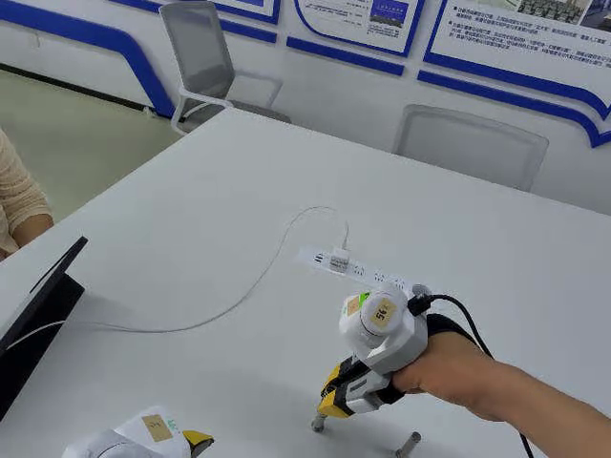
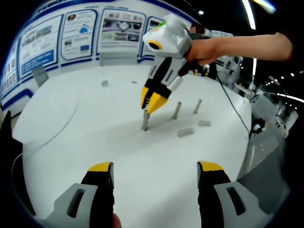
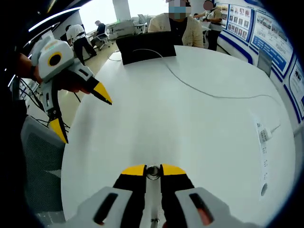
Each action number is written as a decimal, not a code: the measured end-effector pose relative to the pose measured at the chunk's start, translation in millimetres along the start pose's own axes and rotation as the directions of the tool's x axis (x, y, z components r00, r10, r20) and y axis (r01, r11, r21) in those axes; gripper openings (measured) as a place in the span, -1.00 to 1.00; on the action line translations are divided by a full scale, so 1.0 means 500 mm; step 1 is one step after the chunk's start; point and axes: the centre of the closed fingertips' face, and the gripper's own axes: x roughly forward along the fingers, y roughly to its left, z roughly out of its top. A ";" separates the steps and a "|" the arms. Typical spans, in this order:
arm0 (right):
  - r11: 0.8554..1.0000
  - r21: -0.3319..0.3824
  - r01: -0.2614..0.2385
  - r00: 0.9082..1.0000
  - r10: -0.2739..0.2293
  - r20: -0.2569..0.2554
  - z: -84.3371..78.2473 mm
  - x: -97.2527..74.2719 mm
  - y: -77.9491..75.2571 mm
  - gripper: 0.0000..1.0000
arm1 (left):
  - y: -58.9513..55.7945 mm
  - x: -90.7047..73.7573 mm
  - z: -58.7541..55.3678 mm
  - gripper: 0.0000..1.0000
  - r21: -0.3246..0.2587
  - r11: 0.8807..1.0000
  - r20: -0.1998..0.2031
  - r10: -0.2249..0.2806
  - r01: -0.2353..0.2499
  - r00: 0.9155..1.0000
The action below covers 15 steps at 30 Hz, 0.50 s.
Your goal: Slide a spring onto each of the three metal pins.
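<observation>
My right gripper (image 1: 329, 405) is shut on a small spring (image 2: 149, 100), held upright right over a metal pin (image 2: 145, 124) that stands on the white table (image 1: 191, 219). Looking along its jaws (image 3: 153, 170), I see the spring's round end (image 3: 153, 172) between the yellow tips. Two more upright pins (image 2: 176, 110) (image 2: 197, 106) stand just beyond it. Two loose springs (image 2: 185, 132) (image 2: 204, 123) lie on the table beside them. My left gripper (image 2: 156, 167) hovers open with nothing in it, well short of the pins.
A white power strip (image 1: 353, 267) with a thin cable (image 1: 258, 277) lies mid-table. A dark tilted screen (image 1: 38, 315) stands at the left edge, with a person's arm (image 1: 14, 200) beside it. Two grey chairs (image 1: 200, 48) (image 1: 468, 143) stand behind the table.
</observation>
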 end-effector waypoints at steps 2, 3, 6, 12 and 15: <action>1.000 -0.003 -0.001 1.000 0.001 -0.003 -0.001 0.001 0.000 -0.75 | -0.001 0.000 0.000 0.45 -0.002 1.000 0.000 0.000 0.000 1.000; 1.000 -0.005 -0.002 1.000 0.002 -0.005 -0.002 0.003 0.000 -0.75 | 0.000 0.000 0.000 0.45 0.000 1.000 0.000 0.001 -0.001 1.000; 1.000 -0.010 -0.003 1.000 0.003 -0.009 -0.003 0.005 0.001 -0.75 | -0.001 -0.001 0.000 0.45 -0.001 1.000 0.000 0.001 -0.001 1.000; 1.000 -0.014 -0.005 1.000 0.005 -0.015 -0.006 0.011 0.002 -0.75 | -0.006 0.000 -0.001 0.46 0.002 1.000 -0.003 -0.006 0.006 1.000; 1.000 -0.014 -0.008 1.000 0.008 -0.016 -0.007 0.015 0.002 -0.75 | -0.007 0.000 0.000 0.46 0.002 1.000 -0.003 -0.007 0.007 1.000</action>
